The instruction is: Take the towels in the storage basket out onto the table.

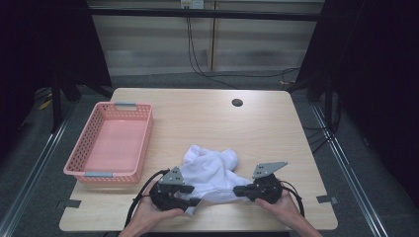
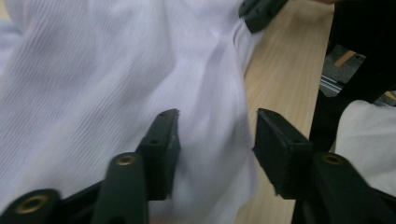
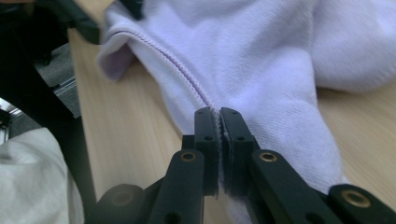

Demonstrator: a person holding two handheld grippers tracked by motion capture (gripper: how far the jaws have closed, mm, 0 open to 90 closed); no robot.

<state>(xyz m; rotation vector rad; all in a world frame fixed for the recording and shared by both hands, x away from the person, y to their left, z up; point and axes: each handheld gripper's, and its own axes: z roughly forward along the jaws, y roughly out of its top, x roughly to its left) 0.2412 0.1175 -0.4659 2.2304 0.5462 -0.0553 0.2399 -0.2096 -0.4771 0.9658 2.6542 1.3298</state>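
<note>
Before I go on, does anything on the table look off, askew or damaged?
Nothing looks damaged. The white garment lies crumpled near the front edge of the table. The right gripper pinches its hem, the left gripper is open over the fabric, and the pink basket sits empty.

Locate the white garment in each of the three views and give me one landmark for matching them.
High view: the white garment lies at the table's near middle, between the two grippers.
Left gripper view: it covers the left and centre, under the open jaws.
Right gripper view: it runs from upper right down to the shut jaws, which pinch its seamed edge.
Shared landmark: the light wooden table.
</note>
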